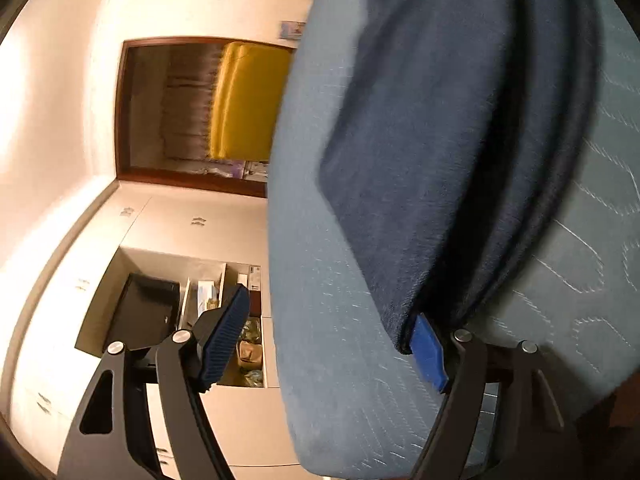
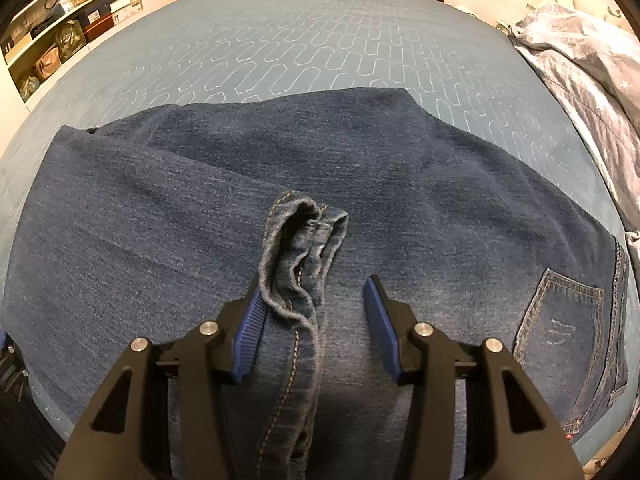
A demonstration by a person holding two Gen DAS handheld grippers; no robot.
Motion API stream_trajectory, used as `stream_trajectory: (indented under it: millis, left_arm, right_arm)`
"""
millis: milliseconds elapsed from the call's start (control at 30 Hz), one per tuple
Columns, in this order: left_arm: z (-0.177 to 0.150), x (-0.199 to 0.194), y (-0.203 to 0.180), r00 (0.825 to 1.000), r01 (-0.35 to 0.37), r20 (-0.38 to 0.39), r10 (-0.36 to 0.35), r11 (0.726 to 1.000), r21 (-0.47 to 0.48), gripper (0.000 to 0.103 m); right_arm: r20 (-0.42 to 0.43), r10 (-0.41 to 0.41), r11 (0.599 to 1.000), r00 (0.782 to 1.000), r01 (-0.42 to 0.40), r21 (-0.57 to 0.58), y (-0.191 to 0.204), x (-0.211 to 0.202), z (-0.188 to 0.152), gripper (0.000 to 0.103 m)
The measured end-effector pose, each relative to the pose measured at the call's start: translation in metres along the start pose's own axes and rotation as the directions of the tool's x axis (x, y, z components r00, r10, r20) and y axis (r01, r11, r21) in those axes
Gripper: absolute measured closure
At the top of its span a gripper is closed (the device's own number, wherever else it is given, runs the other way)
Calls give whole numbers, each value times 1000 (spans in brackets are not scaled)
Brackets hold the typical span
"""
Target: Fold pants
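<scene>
Right gripper (image 2: 316, 320) hangs over the pants (image 2: 280, 168), jaws spread. A bunched hem (image 2: 302, 236) lies between them, brushing the left pad; neither pad presses it, so nothing is pinched. Left gripper (image 1: 332, 344), in its own rolled-over view, also stands spread: one pad is tucked just under the denim edge at about 5 o'clock, the other is clear in the air at 7 o'clock. No grip there either.

Pants lie across the bed (image 2: 304, 40), already doubled into a broad band; back pocket (image 2: 560, 320) shows at 4 o'clock in the right view.

Step in hand, as judged: one fold is laid down and both grippers are free of the cloth, ahead of the next fold. Next move probably calls for closing on the hem or the band's end and carrying it across, keeping the layers aligned.

Surroundings: crumpled grey bedding (image 2: 588, 68) at 2 o'clock, touching the bed's edge near the pants; shelves (image 2: 68, 16) with boxes at 10 o'clock, well apart. The upstanding hem could snag or leave a lump.
</scene>
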State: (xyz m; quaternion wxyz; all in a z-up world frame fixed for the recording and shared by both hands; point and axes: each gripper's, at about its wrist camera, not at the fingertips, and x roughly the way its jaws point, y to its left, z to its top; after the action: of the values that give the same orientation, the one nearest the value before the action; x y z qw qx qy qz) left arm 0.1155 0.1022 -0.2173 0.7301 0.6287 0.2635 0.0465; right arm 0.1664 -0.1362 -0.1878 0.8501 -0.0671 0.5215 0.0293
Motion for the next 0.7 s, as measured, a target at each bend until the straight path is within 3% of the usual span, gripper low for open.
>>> stream_trajectory:
  millis: [33, 67, 133, 167, 233, 300, 367, 400, 433, 467, 500, 533, 567, 600, 700]
  left_arm:
    - [-4, -1, -14, 1000, 2, 30, -3, 999, 35, 44]
    - [-8, -3, -15, 999, 0, 45, -1, 1000, 16, 45]
    - [-14, -8, -5, 996, -31, 82, 34, 999, -34, 39]
    - [-18, -12, -2, 994, -37, 101, 42, 998, -53, 28]
    - [-28, -23, 18, 992, 57, 120, -39, 987, -148, 24]
    - [-40, -40, 47, 981, 161, 149, -122, 945, -286, 24]
    - [-49, -42, 96, 943, 333, 204, -264, 785, -523, 29]
    - [-51, -33, 127, 918, 395, 257, -302, 645, -654, 34]
    - [-50, -23, 142, 898, 433, 291, -330, 548, -716, 42]
    - [-44, -6, 156, 865, 482, 333, -375, 440, -757, 48]
    - [-31, 14, 163, 836, 517, 364, -411, 364, -775, 55]
    - [-19, 25, 165, 827, 522, 367, -426, 340, -782, 67]
    - [-4, 41, 167, 813, 532, 368, -452, 319, -784, 68]
    - [21, 58, 165, 758, 587, 400, -516, 270, -764, 68]
    - [56, 90, 149, 656, 665, 455, -602, 175, -726, 69]
  right_arm:
    - [2, 1, 1000, 1000, -1, 1, 0, 0, 0, 54]
    - [6, -2, 1000, 1000, 2, 3, 0, 0, 0, 54]
    - [13, -12, 1000, 1000, 11, 10, 1, -2, 1, 52]
    - [16, -10, 1000, 1000, 10, 17, 0, -2, 0, 49]
    - [36, 25, 998, 999, -27, 55, -8, -4, -2, 47]
    - [62, 65, 992, 996, -71, 104, -16, -9, -2, 45]
    - [126, 80, 981, 989, -100, 166, -25, -27, -6, 44]
    - [151, 90, 979, 984, -115, 167, -25, -35, -7, 44]
    - [177, 99, 979, 979, -128, 159, -23, -44, -9, 42]
    - [200, 109, 981, 974, -138, 137, -17, -53, -12, 40]
    - [211, 121, 983, 970, -147, 112, -11, -58, -14, 38]
    - [212, 131, 984, 968, -153, 90, -6, -61, -16, 36]
    - [202, 138, 985, 970, -156, 76, 0, -61, -17, 35]
    - [185, 140, 985, 973, -155, 74, 5, -56, -17, 35]
    - [106, 109, 988, 988, -120, 100, 9, -36, -18, 35]
